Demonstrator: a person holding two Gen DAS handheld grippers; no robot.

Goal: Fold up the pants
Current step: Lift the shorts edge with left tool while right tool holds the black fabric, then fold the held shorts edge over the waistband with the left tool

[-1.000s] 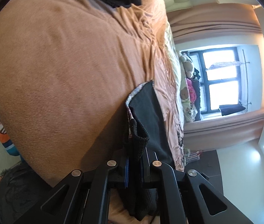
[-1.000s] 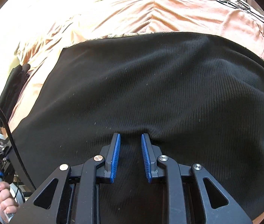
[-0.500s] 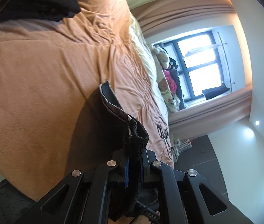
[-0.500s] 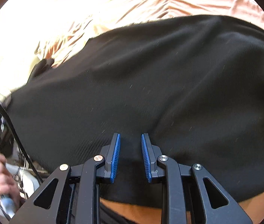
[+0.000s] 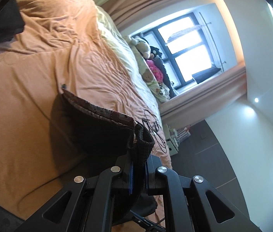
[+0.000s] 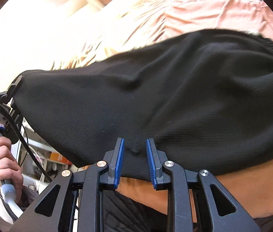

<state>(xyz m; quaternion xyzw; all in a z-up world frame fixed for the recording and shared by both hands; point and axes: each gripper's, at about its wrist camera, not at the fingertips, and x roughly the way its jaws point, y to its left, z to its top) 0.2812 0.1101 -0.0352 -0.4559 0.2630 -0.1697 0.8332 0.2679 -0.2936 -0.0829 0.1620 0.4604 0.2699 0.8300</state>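
Orange bedspread (image 5: 30, 96) below, you hold black pants (image 6: 155, 100) aloft, both the left hand-held gripper (image 5: 138, 171) and right hand-held gripper (image 6: 134, 162) pinching cloth. Next, carry the edge over and lay it flat.

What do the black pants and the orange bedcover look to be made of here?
Black pants: a matte ribbed knit, judging by fine diagonal ribs and soft draping; the patterned inner band in the left wrist view suggests a woven lining. Orange bedcover: soft matte fabric, possibly brushed cotton or fleece, with shallow rumpled creases and no sheen.
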